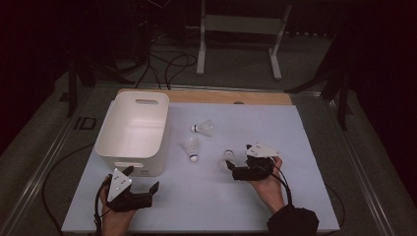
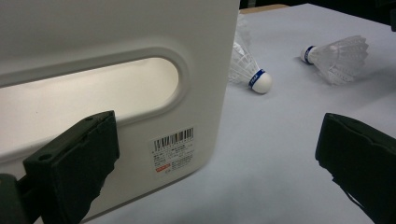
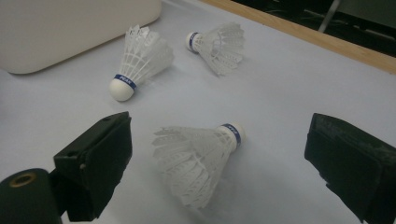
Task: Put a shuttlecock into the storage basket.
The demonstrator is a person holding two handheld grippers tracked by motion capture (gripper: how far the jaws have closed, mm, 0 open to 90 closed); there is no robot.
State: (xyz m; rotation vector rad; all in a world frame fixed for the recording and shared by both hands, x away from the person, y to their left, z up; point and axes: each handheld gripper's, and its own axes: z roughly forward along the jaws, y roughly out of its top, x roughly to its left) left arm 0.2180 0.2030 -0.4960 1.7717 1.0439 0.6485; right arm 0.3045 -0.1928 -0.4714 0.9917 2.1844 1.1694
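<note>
At the left of the high view, the left tool [image 1: 145,186] sits low on the pale grey desk [image 1: 295,142], held in the person's left hand [image 1: 114,216], its two black jaws spread wide with nothing between them. It lies just in front of the near wall of the white rectangular plastic bin [image 1: 134,132], which stands upright on the left part of the desk with its open top up; in the left gripper view that wall shows an oval handle slot [image 2: 88,91] and a barcode sticker [image 2: 173,149], and the jaws stand close to it without touching. To the right of the bin lie three white feathered shuttlecocks with white cork heads and blue bands. The first shuttlecock [image 1: 193,149] lies near the bin's right wall, its head toward the person. The second shuttlecock [image 1: 203,128] lies a little farther back, on its side, its head pointing toward the bin. The third shuttlecock [image 1: 227,158] lies nearer the person and to the right, just beside the right tool [image 1: 236,169]. In the right gripper view this third shuttlecock [image 3: 198,156] lies on its side on the desk between the two wide-spread jaws, touching neither. The person's right hand [image 1: 268,184] holds that tool at the right, a dark sleeve [image 1: 294,221] below it.
</note>
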